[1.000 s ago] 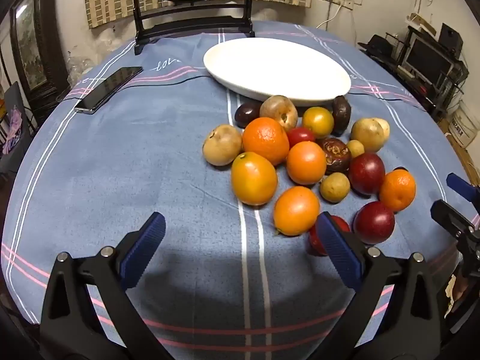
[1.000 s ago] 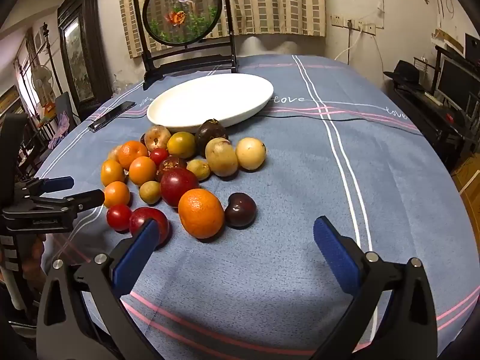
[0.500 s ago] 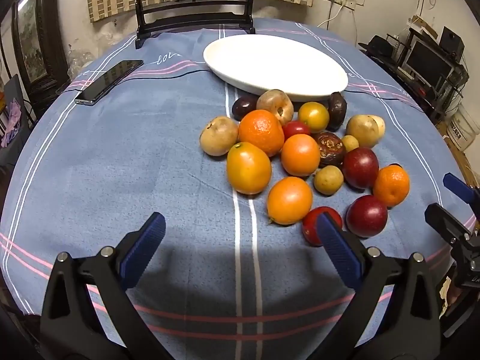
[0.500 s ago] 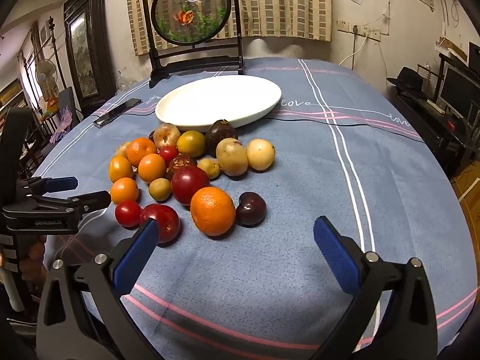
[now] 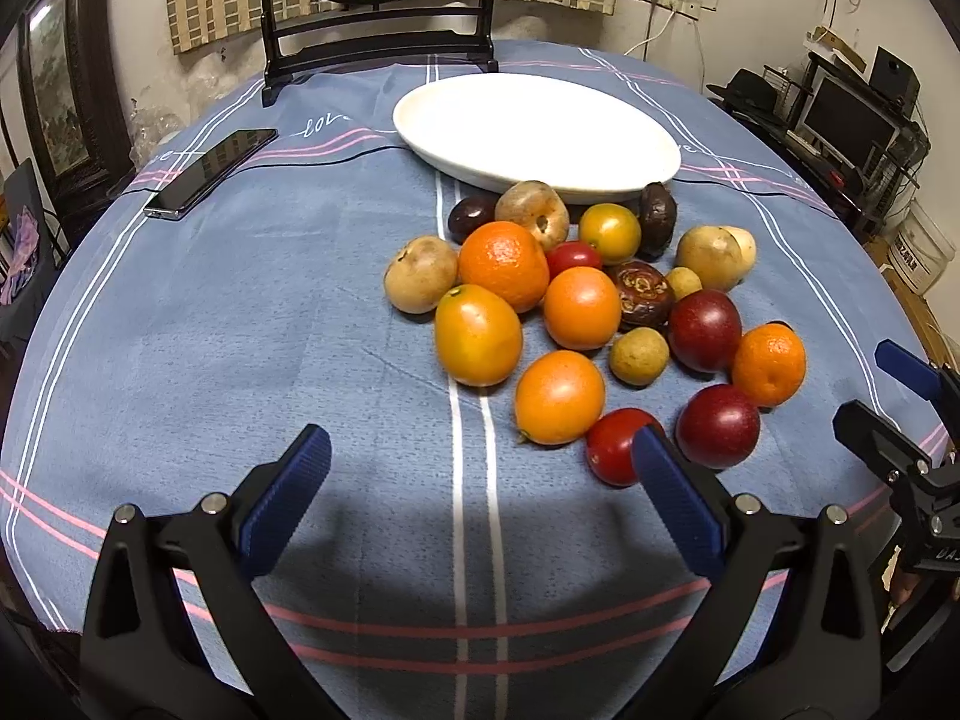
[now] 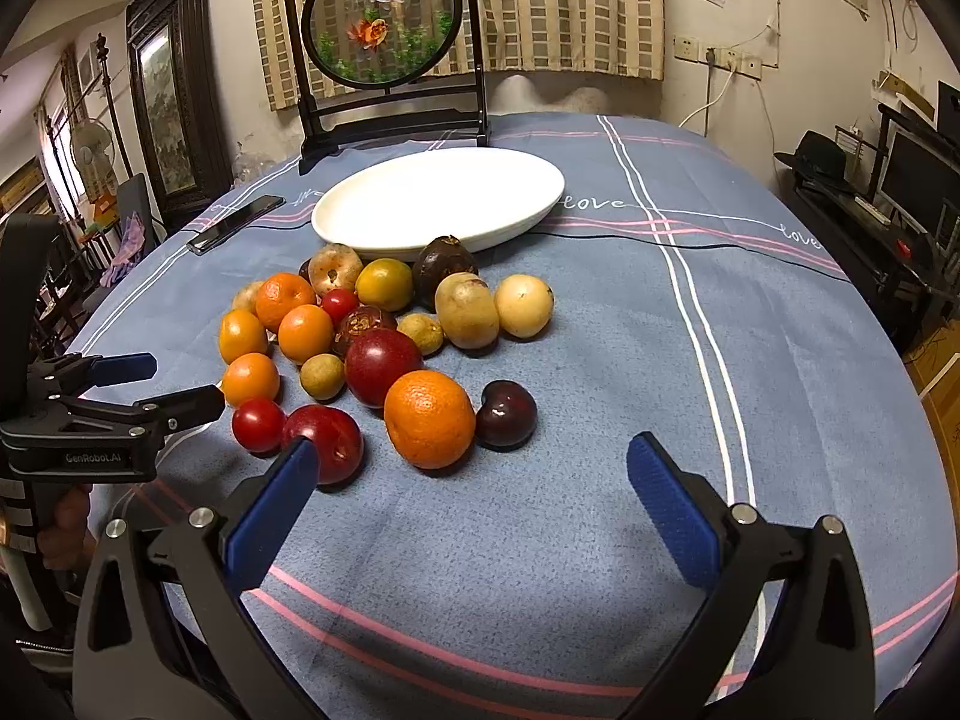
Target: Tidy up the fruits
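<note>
While the left gripper (image 5: pixel 480 480) hangs wide apart and empty over the bench (image 5: pixel 240 330), the fruits (image 5: pixel 576 306) lie heaped just in front of the white plate (image 5: pixel 534 126), a few touching its near rim. A phone (image 5: pixel 210 171) lies left of the plate.

In the right wrist view, the right gripper (image 6: pixel 474 486) is likewise spread and empty, nearer than the plate, with a dark plum (image 6: pixel 506 414) at the heap's near edge. A round screen (image 6: pixel 384 18) stands behind the plate.

"love" embroidered on tablecloth (image 6: pixel 606 202), seemingly "GenRobot.AI" on left gripper (image 6: pixel 168 387)
</note>
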{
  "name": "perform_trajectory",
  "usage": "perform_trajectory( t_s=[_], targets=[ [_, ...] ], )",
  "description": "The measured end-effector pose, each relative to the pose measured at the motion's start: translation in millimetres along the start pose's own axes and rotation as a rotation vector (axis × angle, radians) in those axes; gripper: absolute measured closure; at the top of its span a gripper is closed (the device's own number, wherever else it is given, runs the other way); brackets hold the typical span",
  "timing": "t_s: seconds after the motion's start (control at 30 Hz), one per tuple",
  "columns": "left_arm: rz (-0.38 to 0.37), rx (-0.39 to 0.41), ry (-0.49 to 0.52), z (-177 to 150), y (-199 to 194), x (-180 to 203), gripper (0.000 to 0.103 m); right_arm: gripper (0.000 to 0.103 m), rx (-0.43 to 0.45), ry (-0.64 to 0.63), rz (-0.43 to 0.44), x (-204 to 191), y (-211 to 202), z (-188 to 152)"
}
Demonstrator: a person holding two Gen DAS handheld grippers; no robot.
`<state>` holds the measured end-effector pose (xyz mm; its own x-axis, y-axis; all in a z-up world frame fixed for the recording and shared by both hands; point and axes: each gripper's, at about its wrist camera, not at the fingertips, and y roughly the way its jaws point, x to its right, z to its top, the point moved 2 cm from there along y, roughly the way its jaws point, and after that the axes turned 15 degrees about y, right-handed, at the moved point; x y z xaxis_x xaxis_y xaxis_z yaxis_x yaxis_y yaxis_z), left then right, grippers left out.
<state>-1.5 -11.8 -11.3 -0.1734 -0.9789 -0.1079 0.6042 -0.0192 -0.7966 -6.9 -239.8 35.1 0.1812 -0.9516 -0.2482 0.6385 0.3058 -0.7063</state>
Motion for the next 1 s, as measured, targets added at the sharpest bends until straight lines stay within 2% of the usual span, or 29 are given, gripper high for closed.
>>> perform_trajectory(
  t_s=[1.0],
  targets=[
    [-0.03, 0.023, -0.001, -0.7, -3.5, 5.8, 0.002, 0.001, -0.016, 0.012, -0.003, 2.1, 2.3, -3.7]
  ],
)
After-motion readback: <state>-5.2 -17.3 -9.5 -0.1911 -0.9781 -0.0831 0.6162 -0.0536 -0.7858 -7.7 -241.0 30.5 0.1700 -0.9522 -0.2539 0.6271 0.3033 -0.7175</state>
